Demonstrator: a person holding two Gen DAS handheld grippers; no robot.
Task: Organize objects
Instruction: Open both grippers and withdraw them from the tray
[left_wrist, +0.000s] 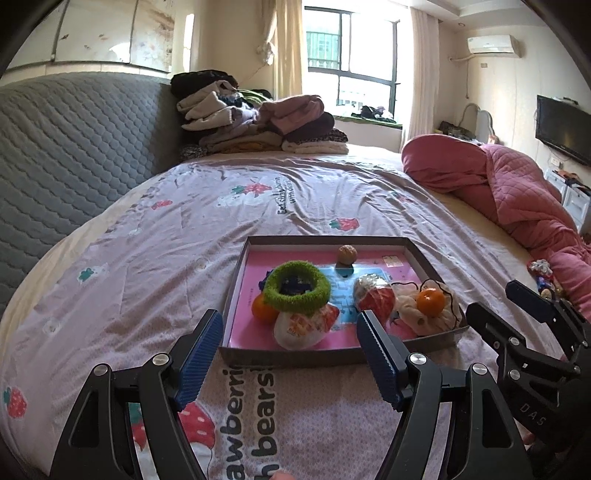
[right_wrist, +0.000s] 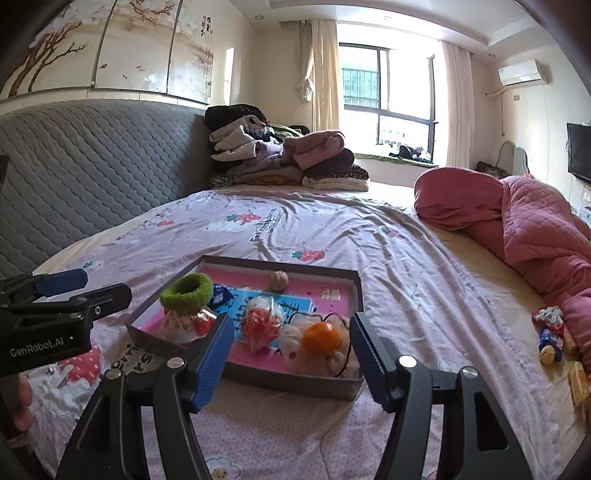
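- On the left, a grey quilted headboard (left_wrist: 74, 147) rises behind a bed spread with a lilac sheet printed with strawberries (left_wrist: 147, 258).
- Nearest the camera in the left wrist view, the left gripper (left_wrist: 291, 350) has its blue ribbed jaws spread wide with nothing between them, just short of the near wall of a shallow grey cardboard tray with a pink floor (left_wrist: 295, 356).
- Inside the tray, from left: a small orange fruit (left_wrist: 263, 308), a fuzzy green ring (left_wrist: 298, 287) resting partly on it and on a white and red plastic packet (left_wrist: 304, 326) in front, a foil-topped red packet (left_wrist: 373, 295), and a cream cloth pouch (left_wrist: 432, 314) with a second orange (left_wrist: 430, 302) on top. A brown walnut (left_wrist: 347, 254) sits alone near the far wall.
- Beside it, the right gripper (right_wrist: 291, 354) also stands wide and empty, its jaws framing the tray's near right corner.
- Further right, a crumpled pink quilt (right_wrist: 535, 229) lies along the bed's edge, with several loose wrapped snacks (right_wrist: 554, 332) beside it, well apart from the tray.
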